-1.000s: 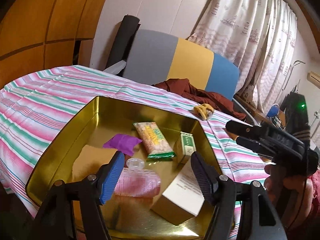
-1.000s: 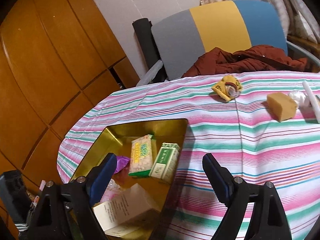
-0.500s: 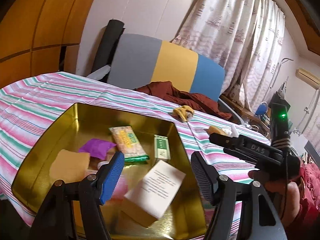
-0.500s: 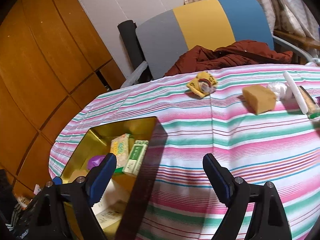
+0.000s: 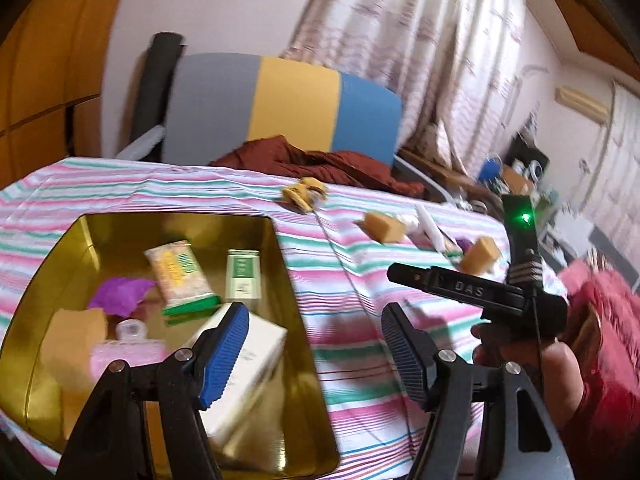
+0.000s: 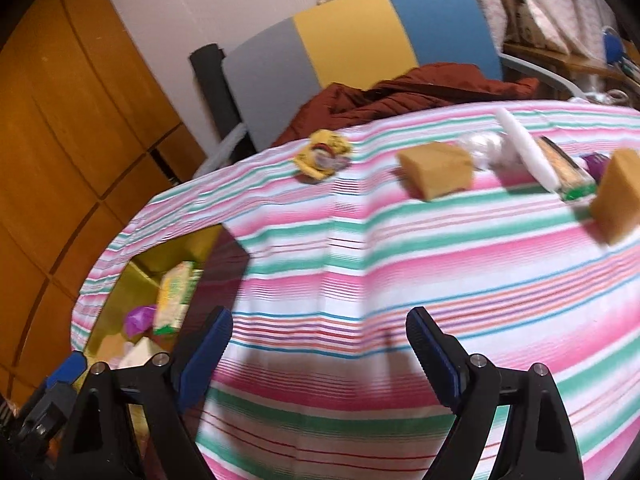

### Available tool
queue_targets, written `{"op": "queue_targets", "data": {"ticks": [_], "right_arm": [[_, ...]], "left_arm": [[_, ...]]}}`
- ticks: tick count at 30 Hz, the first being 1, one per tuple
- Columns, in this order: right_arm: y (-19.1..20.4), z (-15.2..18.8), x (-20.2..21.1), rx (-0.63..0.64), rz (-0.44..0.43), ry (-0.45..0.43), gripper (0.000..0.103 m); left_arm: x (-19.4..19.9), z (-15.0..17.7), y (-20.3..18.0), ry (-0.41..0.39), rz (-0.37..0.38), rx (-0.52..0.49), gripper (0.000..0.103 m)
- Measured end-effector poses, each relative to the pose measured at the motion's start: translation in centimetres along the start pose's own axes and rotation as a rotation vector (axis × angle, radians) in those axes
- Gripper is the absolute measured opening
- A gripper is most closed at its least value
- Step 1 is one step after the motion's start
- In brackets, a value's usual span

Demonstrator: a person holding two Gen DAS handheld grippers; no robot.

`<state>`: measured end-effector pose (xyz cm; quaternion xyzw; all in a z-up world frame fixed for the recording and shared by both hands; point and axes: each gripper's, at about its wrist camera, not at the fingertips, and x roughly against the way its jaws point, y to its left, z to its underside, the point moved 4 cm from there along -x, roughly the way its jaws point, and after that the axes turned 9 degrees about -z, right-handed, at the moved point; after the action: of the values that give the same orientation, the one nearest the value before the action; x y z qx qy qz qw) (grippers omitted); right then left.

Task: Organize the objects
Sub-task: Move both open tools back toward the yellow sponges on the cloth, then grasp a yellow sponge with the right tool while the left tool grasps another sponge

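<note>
Both hand-held grippers, left (image 5: 314, 354) and right (image 6: 318, 356), are hanging released and empty (right jaws opening). I'm reaching for the loose sponge (image 6: 436, 170) lying well right of the gold tin (image 5: 288, 272); next I'm needing to straddle it.

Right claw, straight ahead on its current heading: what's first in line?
Probably bare pink-and-green striped tablecloth; nothing lies between the open right claw and it. The tan sponge block sits further on, slightly right.

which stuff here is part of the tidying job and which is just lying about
Part of the job:
- gold tin
- two tan blocks
- yellow wrapper
- white tube

Just lying about:
- red-brown jacket
- striped chair
- curtains
</note>
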<state>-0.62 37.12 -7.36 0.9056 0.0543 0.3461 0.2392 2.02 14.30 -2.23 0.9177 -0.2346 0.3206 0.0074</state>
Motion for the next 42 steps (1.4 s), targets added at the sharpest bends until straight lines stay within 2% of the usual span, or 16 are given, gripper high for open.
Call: {"op": "queue_targets", "data": {"ticks": [8,11,15,19,22,24,26,28,32,35,37,42], "right_arm": [[-6.9,-0.8,3.1,-0.062,0.144,-0.051,0.093],[-10.2,-2.3,5.3,-0.079,0.240,-0.107,0.094],[-14.9,-4.8,8.2,-0.088,0.387,-0.197,0.100],[-18.5,-6.8,9.1,-0.101,0.420,-0.227,0.100],[-20.3,-8.1,8.3,-0.076,0.469,-0.201,0.100],[-21.4,-8.4,7.9,-0.080,0.471,-0.189,0.091],[-22.0,-8.2,6.9,-0.086,0.442,-0.169,0.074],[-22.2,-7.5,6.0,-0.078,0.427,-0.144,0.064],[-22.0,-7.2,5.9,-0.067,0.445,-0.161,0.053],[-22.4,-6.9,6.3,-0.089,0.433,-0.182,0.050],[-22.2,-6.7,6.4,-0.087,0.436,-0.193,0.050],[-20.4,-6.8,6.1,0.009,0.492,-0.216,0.049]], "left_arm": [[-2.0,0.6,-4.7,0.092,0.064,-0.109,0.070],[-2.4,0.9,-6.1,0.115,0.084,-0.141,0.070],[-3.1,1.3,-7.4,0.153,0.102,-0.163,0.070],[-3.7,1.7,-8.1,0.185,0.112,-0.165,0.070],[-4.3,1.7,-8.5,0.206,0.114,-0.167,0.070],[-4.6,1.5,-8.8,0.210,0.110,-0.176,0.070],[-4.9,1.0,-8.9,0.207,0.103,-0.182,0.070],[-5.4,0.5,-9.1,0.208,0.098,-0.175,0.070],[-7.2,-0.7,-9.8,0.223,0.099,-0.153,0.070],[-9.0,-1.7,-11.2,0.229,0.093,-0.168,0.071],[-10.2,-2.4,-12.1,0.225,0.085,-0.176,0.076],[-14.2,-4.9,-14.8,0.224,0.063,-0.185,0.077]]}}
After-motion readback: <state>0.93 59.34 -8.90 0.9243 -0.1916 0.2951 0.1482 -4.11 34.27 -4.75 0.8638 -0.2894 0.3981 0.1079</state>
